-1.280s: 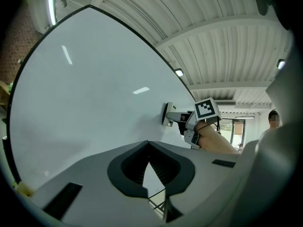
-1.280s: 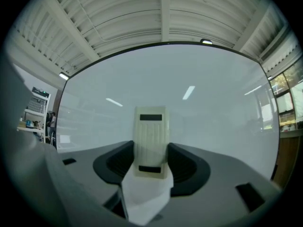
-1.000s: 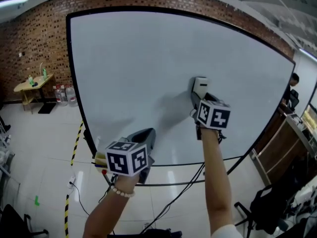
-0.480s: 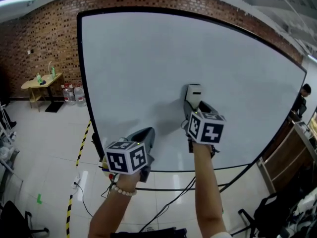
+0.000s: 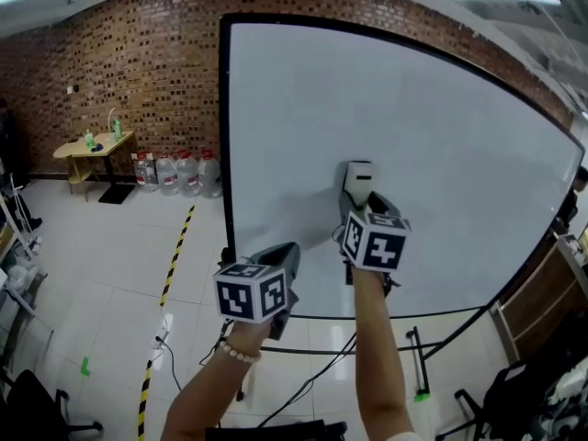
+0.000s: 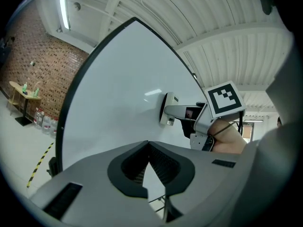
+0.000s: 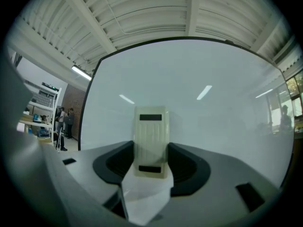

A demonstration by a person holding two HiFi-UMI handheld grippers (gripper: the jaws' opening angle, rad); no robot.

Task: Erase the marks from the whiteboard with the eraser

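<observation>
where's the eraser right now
In the head view the eraser is held in the right gripper, flat against the lower middle of the whiteboard, up and right of the left gripper.

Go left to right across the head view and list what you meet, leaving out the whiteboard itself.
First the small table → water bottles → left gripper → eraser.
</observation>
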